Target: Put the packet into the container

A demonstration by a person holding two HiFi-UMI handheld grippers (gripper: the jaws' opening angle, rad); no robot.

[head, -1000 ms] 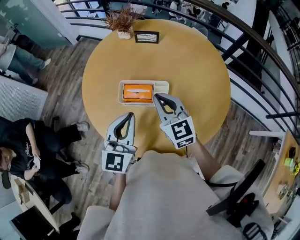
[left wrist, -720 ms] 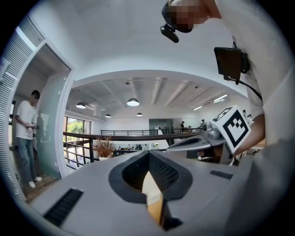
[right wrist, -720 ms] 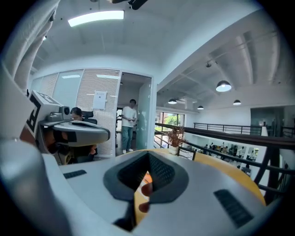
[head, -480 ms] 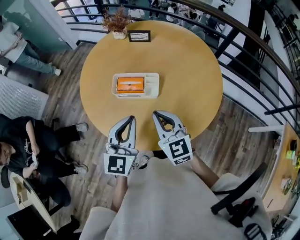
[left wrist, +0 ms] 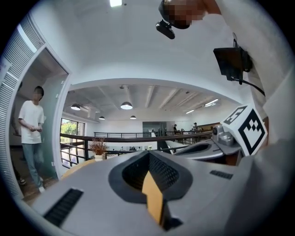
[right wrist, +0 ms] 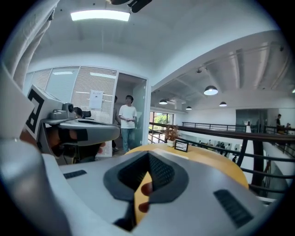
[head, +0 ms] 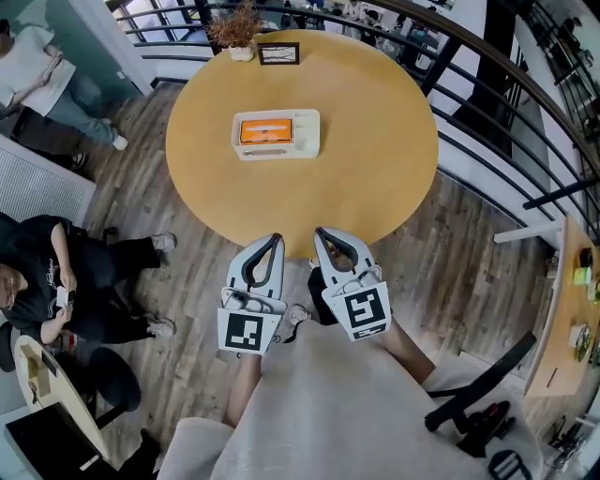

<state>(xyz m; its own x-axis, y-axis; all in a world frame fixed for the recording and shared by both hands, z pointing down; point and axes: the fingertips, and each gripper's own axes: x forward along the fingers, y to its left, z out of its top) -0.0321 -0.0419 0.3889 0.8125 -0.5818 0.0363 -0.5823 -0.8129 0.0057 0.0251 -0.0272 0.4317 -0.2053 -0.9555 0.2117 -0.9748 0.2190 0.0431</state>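
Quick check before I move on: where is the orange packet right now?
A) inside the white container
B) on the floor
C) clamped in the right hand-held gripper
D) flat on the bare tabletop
A: the orange packet lies inside the white container on the round table.

I take the round wooden table as my landmark. At its far edge stands a potted dried plant, with a small black-framed sign just beside it. A dark railing curves round the table's right. Left of the table a person in black sits, and another in a white shirt stands.
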